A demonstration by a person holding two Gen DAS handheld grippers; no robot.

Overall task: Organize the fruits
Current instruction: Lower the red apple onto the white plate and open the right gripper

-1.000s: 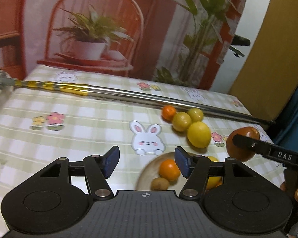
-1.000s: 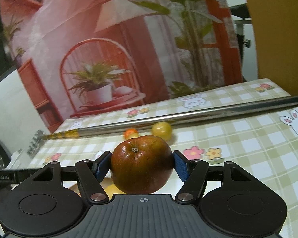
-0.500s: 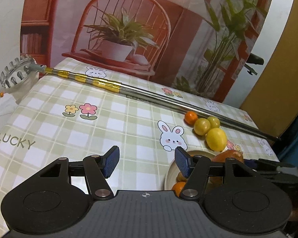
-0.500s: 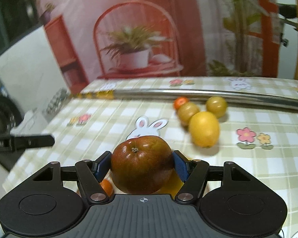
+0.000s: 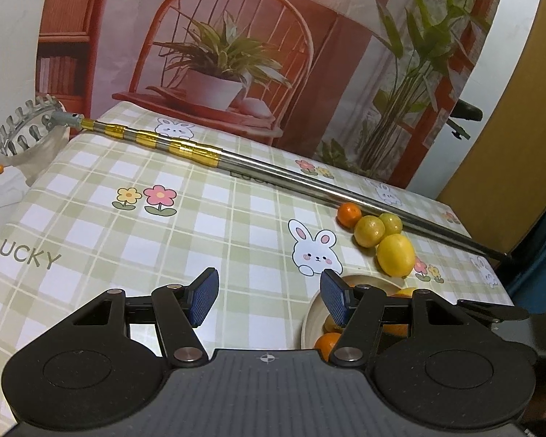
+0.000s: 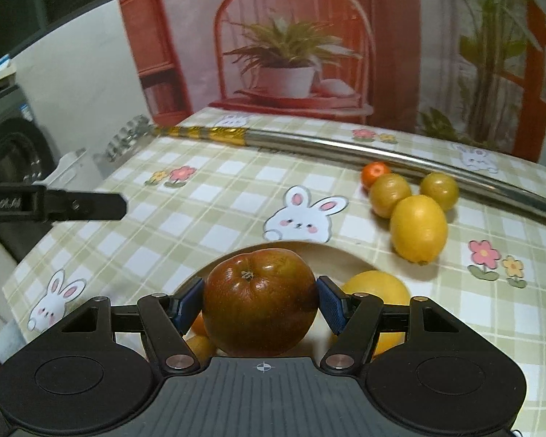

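Note:
My right gripper is shut on a red-brown apple, which hangs just over a beige plate. On the plate lie a yellow fruit and small orange fruits, partly hidden by the fingers. Past the plate a lemon, two yellow-green citrus and a small orange sit loose on the checked tablecloth. My left gripper stands open and empty over bare cloth, left of the plate. The lemon shows at its right.
A long metal pole with gold bands lies across the back of the table, its toothed head hanging over the left edge. A printed backdrop stands behind. The left gripper's finger reaches in from the left in the right wrist view.
My right gripper carried the apple leftward to above the plate while rolling. My left gripper drifted left, so the plate slid to the right in its view.

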